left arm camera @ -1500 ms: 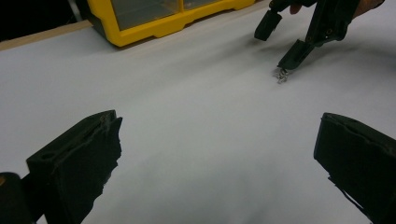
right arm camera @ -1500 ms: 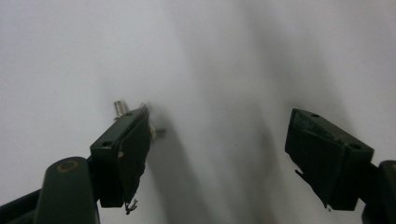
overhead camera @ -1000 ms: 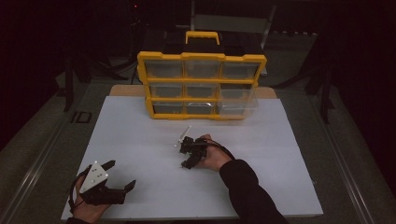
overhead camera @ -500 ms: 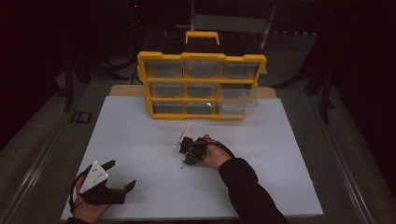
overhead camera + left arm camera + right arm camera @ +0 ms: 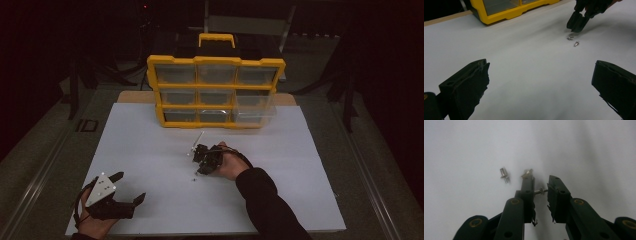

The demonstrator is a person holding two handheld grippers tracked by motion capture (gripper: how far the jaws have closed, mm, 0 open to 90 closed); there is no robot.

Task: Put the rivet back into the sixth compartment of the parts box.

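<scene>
While the white table sheet [image 5: 150, 150] is lying broad and mostly bare, its near and side edges are leaving plenty of open room around both hands. At twelve o'clock on the sheet, a yellow organizer case [image 5: 216, 92] is standing upright across the far edge, its clear drawers facing the person.

Down at seven o'clock, close to the sheet's near edge, the left gripper [image 5: 131, 187] is resting in the person's hand with its jaws spread wide and nothing between them; in the left gripper view the bare sheet is running unbroken ahead of the jaws.

Near the middle of the sheet, at about five o'clock from the case, the right gripper [image 5: 201, 161] is pointing down at the surface. Its jaws have just been closing, and they are now pinching a small metal pin [image 5: 541, 191] crosswise between the pads, just above the sheet. Two more loose pins are lying close by: one [image 5: 504, 175] at ten o'clock from the fingertips, the other [image 5: 527, 173] touching the tip of the left-hand jaw.
</scene>
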